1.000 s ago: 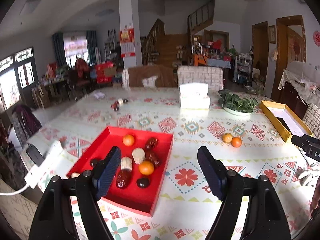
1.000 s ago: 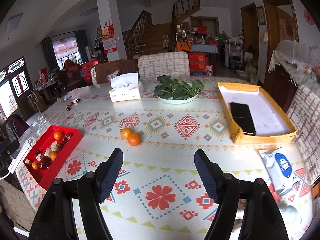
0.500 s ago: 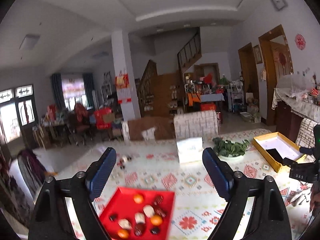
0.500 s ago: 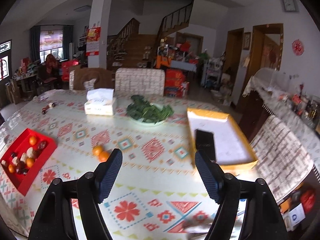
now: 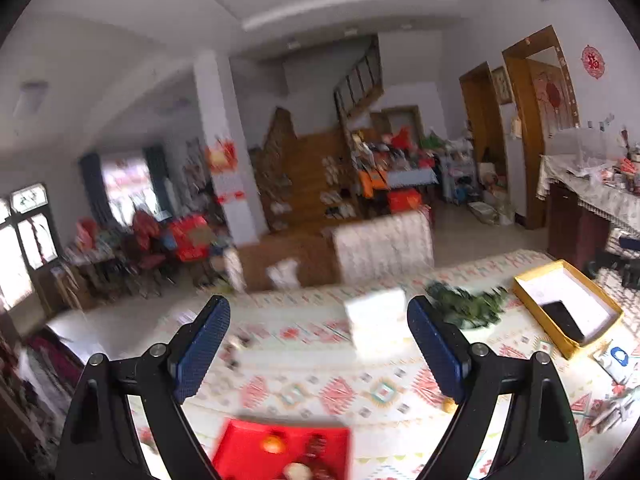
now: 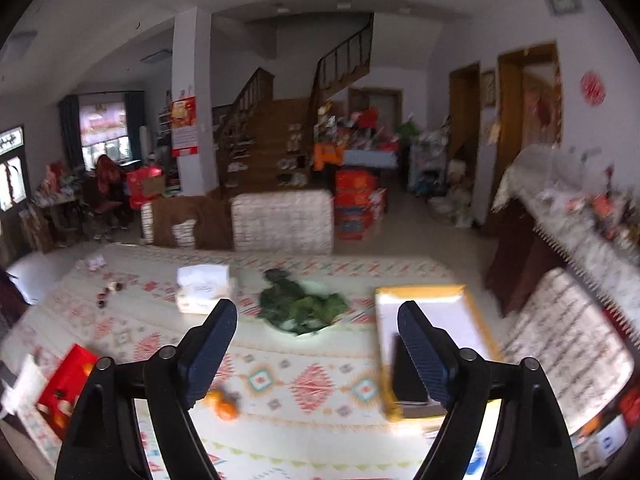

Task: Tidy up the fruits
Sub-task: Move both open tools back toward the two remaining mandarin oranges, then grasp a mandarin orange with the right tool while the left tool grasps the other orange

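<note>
Stretching across both views is a long table (image 6: pixel 304 364) under a pale cloth printed with red and teal diamonds, set in a big, cluttered room with a wooden staircase (image 6: pixel 280 120), a white pillar (image 5: pixel 228 152) and two covered chair backs (image 6: pixel 282 222) pushed against the far edge. Both pictures are smeared by motion.

On the cloth, a yellow-rimmed tray (image 6: pixel 476 316) with a dark phone (image 5: pixel 563 321) in it lies to the right. A plate of leafy greens (image 6: pixel 302 306) sits near the middle, with a white tissue box (image 6: pixel 202 288) to its left.

The red tray (image 5: pixel 244 452) holding the sorted fruit lies at the near left of the table. The left wrist view looks down on its far end and shows an orange (image 5: pixel 274 445) and some darker pieces inside. The right wrist view catches only a blurred corner of it at the left edge.

Only the right wrist view shows clearly the two loose oranges (image 6: pixel 222 402), touching one another on the bare cloth between the red tray and the yellow one. In the left view, one orange spot peeks out beside the right finger. A side table with a lace cover (image 6: pixel 576 208) also appears fully only from the right.

The left gripper (image 5: pixel 318 344) and right gripper (image 6: pixel 316 348) both hang above the table, released. Their jaws have just been spreading wider, and nothing is between them.
</note>
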Motion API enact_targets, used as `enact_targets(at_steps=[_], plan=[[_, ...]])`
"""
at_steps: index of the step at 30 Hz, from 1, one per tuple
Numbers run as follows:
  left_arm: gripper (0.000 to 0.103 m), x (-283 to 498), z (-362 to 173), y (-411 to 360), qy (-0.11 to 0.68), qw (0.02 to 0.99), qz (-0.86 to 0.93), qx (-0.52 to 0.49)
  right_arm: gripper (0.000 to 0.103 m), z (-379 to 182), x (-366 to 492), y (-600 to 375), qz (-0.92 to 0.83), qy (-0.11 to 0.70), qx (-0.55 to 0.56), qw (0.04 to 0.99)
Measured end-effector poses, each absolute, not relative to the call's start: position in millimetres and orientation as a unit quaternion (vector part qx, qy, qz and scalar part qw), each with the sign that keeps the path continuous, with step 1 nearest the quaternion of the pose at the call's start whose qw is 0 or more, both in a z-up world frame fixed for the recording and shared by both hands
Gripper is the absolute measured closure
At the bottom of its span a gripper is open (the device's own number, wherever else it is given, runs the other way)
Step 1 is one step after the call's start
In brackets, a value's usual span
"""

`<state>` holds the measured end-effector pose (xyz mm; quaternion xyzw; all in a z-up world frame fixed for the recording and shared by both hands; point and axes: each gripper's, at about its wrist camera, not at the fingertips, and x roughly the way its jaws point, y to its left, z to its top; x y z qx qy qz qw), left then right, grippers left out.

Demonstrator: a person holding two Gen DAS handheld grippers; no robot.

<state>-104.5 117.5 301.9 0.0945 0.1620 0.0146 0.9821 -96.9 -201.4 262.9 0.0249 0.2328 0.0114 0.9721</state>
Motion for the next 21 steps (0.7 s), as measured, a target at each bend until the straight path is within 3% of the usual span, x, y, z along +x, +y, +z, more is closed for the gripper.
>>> enact_targets(at_steps=[3, 6, 11, 21], plan=[[0.013, -70.2, 250.5, 113.7, 0.225, 0.972, -0.03, 0.057, 0.019, 206.8, -67.4, -190.1, 0.065, 0.289, 0.05, 0.954], [0.013, -37.2, 190.6, 98.9, 0.294, 0.952, -0.077, 0.032, 0.041, 134.3, -42.5, -164.6, 0.118, 0.351, 0.056, 0.927], [0.013, -0.3, 127.5, 84.5, 0.361, 0.926, -0.113, 0.006, 0.043, 53.6, -13.9, -125.1, 0.179, 0.416, 0.084, 0.887], [0.013, 30.5, 76.3, 79.4, 0.413, 0.903, -0.115, -0.018, 0.043, 12.0, 12.8, -91.2, 0.182, 0.436, 0.024, 0.881]])
